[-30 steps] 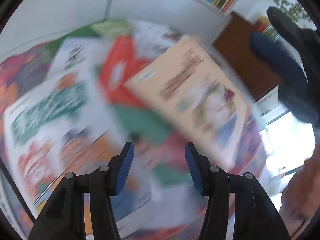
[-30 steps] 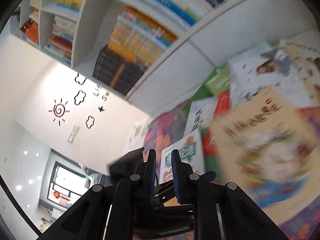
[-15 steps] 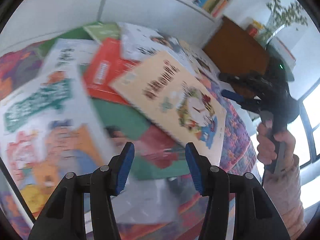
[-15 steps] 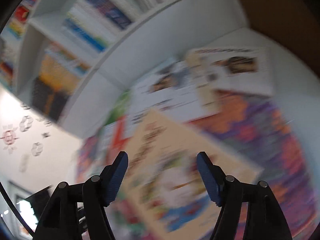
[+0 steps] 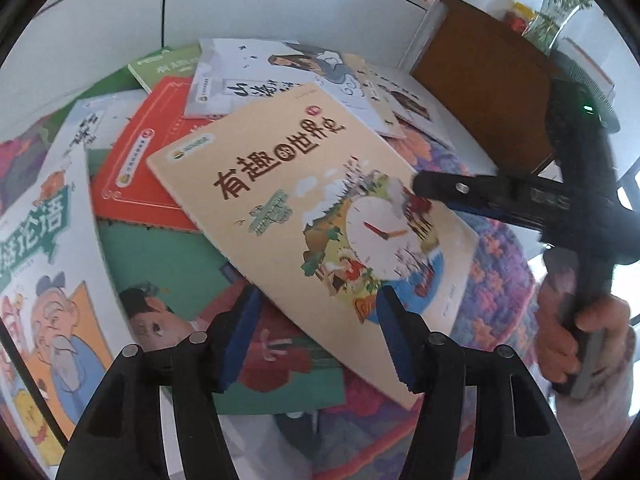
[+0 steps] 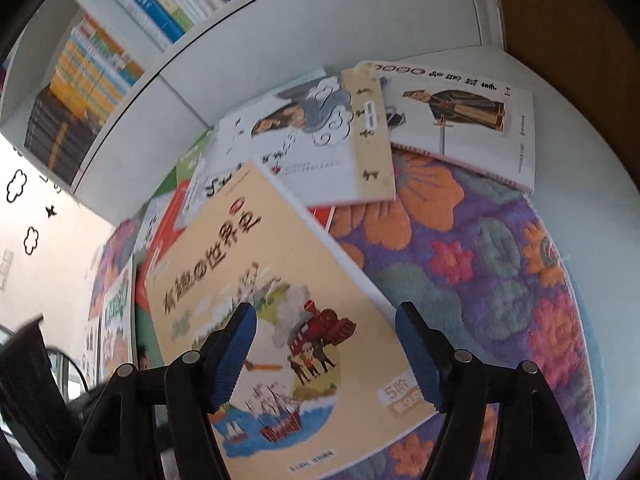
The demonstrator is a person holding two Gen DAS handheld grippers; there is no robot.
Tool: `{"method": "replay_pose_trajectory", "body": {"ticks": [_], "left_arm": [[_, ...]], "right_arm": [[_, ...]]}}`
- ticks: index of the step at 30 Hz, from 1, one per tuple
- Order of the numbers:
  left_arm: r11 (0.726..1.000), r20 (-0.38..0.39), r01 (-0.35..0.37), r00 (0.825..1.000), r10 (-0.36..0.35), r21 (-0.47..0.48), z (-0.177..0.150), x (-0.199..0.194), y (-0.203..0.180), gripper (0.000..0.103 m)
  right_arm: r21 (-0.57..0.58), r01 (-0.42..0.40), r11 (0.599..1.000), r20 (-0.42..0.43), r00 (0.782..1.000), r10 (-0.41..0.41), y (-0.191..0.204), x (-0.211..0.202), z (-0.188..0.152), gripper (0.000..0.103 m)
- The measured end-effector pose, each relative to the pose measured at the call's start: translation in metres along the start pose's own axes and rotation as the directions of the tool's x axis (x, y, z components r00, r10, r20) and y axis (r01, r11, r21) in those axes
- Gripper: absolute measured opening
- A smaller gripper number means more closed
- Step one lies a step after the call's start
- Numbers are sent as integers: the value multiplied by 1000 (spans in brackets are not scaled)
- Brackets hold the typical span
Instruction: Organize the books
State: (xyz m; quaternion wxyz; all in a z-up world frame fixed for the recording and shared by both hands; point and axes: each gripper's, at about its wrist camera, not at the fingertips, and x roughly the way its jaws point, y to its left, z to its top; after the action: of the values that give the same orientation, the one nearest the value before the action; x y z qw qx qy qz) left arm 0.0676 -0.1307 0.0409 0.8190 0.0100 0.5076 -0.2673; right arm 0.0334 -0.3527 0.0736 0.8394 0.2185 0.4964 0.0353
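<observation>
A beige picture book (image 5: pixel 304 208) with a clock and a train on its cover lies tilted on top of a heap of scattered books. My left gripper (image 5: pixel 318 312) hovers over the book's near edge; its jaws are opening and the pads press on nothing. My right gripper (image 6: pixel 326 320) hangs over the same beige book (image 6: pixel 256 288), jaws opening wide, with the cover below them and untouched. In the left wrist view the right gripper (image 5: pixel 424 192) reaches in from the right over the book's far corner, held by a hand (image 5: pixel 568 340).
Around the beige book lie a red book (image 5: pixel 136 176), a white book with a drawn figure (image 5: pixel 256 76), a green book (image 5: pixel 168 66) and others. All rest on a floral rug (image 6: pixel 500 260). A white bookshelf (image 6: pixel 120 40) and a brown cabinet (image 5: pixel 480 80) stand behind.
My right gripper went from shut to wide open and tipped down from the shelf to the books. The left gripper slid toward the beige book and its jaws widened a little.
</observation>
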Motion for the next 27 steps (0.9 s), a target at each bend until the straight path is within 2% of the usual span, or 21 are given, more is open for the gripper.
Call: {"method": "replay_pose_trajectory", "body": {"ticks": [3, 6, 11, 15, 18, 20, 23, 27], "left_arm": [[998, -2, -52, 999, 52, 30, -4, -3, 0, 57], [997, -4, -69, 998, 69, 44, -10, -8, 5, 57], [998, -31, -31, 999, 32, 50, -32, -25, 19, 57], [997, -29, 2, 1000, 0, 73, -62, -48, 23, 57], [996, -67, 20, 998, -14, 88, -78, -52, 23, 57], [995, -61, -6, 998, 13, 99, -82, -51, 21, 57], [995, -60, -21, 998, 27, 98, -79, -48, 17, 57], [995, -66, -30, 997, 37, 90, -76, -44, 15, 57]], "right_arm": [[13, -46, 999, -28, 999, 46, 2, -4, -12, 76], [3, -72, 997, -70, 995, 72, 10, -8, -28, 78], [15, -161, 987, -138, 977, 161, 21, -21, -68, 79], [45, -254, 966, -209, 943, 257, 29, -34, -107, 79], [-6, -271, 963, -213, 941, 263, 33, -47, -127, 77], [38, -274, 961, -176, 945, 276, 23, -50, -124, 77], [88, -278, 956, -111, 951, 287, 5, -44, -102, 77], [143, -292, 946, -132, 941, 311, -6, -15, -84, 77]]}}
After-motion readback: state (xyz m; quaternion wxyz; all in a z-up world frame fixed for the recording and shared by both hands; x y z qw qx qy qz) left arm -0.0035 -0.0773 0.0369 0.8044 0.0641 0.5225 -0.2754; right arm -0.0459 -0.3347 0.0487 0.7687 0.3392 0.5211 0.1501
